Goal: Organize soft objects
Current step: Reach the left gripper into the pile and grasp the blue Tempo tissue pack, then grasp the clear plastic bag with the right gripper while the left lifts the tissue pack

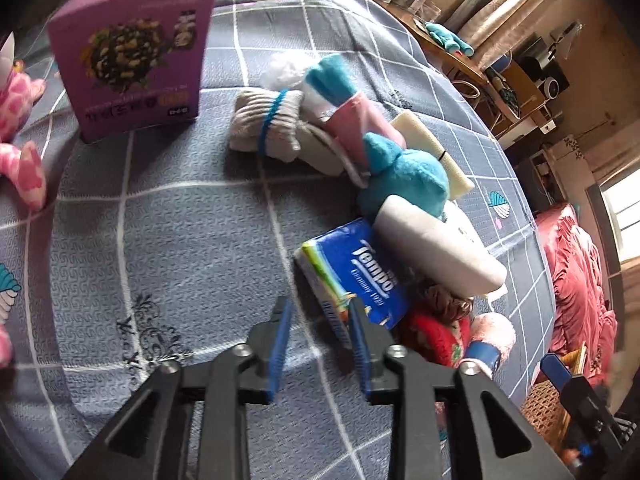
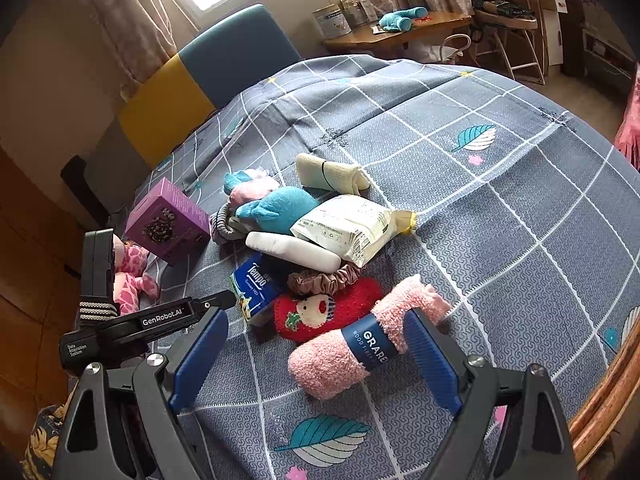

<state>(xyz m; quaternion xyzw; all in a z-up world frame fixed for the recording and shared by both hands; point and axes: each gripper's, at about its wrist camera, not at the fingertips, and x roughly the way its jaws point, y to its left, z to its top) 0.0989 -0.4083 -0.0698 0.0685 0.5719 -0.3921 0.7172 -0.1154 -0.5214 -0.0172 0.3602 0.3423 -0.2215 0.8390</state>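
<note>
A pile of soft things lies on the grey checked bed (image 2: 500,208). My right gripper (image 2: 316,344) is open wide around the near end of a pink fuzzy sock roll (image 2: 360,340) with a blue band. Beside it lie a red plush sock (image 2: 324,312), a brown scrunchie (image 2: 324,278), a blue Tempo tissue pack (image 2: 256,284), a white roll (image 2: 292,250) and a teal plush toy (image 2: 280,208). My left gripper (image 1: 320,320) is open just short of the tissue pack (image 1: 360,276). Its right finger is by the pack's corner. Grey socks (image 1: 268,124) lie further off.
A purple box (image 1: 132,52) stands at the far left of the pile, with a pink giraffe plush (image 1: 20,152) at the bed's left edge. A white snack bag (image 2: 352,228) and a cream folded cloth (image 2: 328,174) lie behind the pile. A wicker basket rim (image 2: 608,392) is at the right.
</note>
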